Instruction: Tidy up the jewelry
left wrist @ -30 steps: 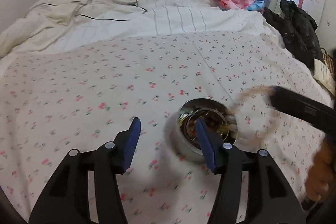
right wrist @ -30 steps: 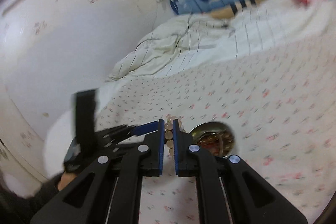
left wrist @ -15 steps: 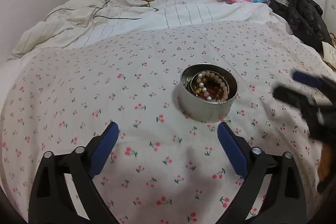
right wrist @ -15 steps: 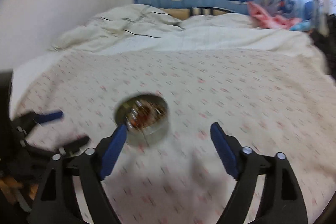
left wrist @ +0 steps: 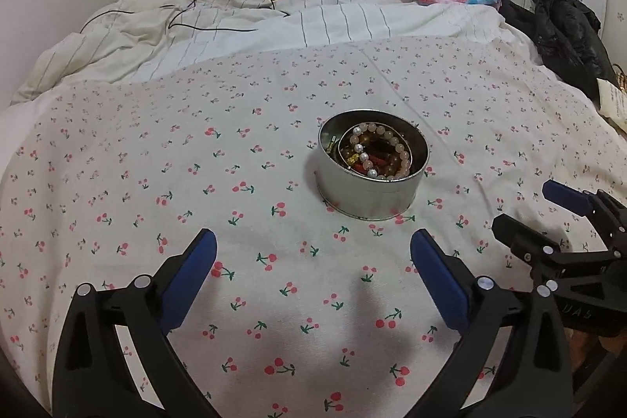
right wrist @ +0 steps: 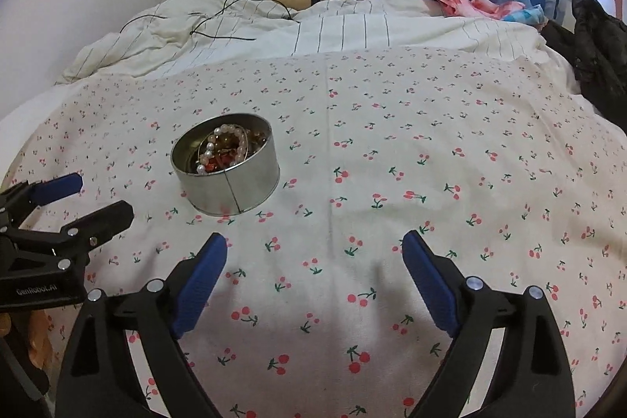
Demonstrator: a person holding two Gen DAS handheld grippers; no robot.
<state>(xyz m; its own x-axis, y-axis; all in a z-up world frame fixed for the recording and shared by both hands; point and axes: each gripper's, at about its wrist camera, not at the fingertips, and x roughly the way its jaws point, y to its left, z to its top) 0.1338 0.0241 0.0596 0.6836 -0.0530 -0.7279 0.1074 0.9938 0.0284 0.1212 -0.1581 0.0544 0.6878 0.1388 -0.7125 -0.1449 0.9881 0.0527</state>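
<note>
The round metal tin (left wrist: 371,165) sits upright on the cherry-print bedsheet (left wrist: 156,163), roughly mid-bed, and it holds the jewelry: a bracelet of pale pearly beads (left wrist: 376,153) lies looped on top of darker, reddish and gold pieces that are too tangled to tell apart. No loose jewelry shows on the sheet around the tin in either view. The left claw (left wrist: 313,273) hangs just short of the tin with its blue pads spread wide and nothing between them; the right claw (right wrist: 315,277) is likewise wide and empty, with the tin off to its left and somewhat farther away. Each claw appears at the edge of the other's view, both apart from the tin. Judging by this, the gathering step looks finished or nearly so, since everything visible is inside the container; what is left, if anything, is probably tidying the contents or closing the tin, though no lid is in view. Any further move calls for care: the mattress is soft, so pressing on the tin's rim could tip it, and a lift would need a claw spanning the wall squarely. The beaded bracelet sits high, near the rim, so a careless nudge might spill it back onto the bed.
</note>
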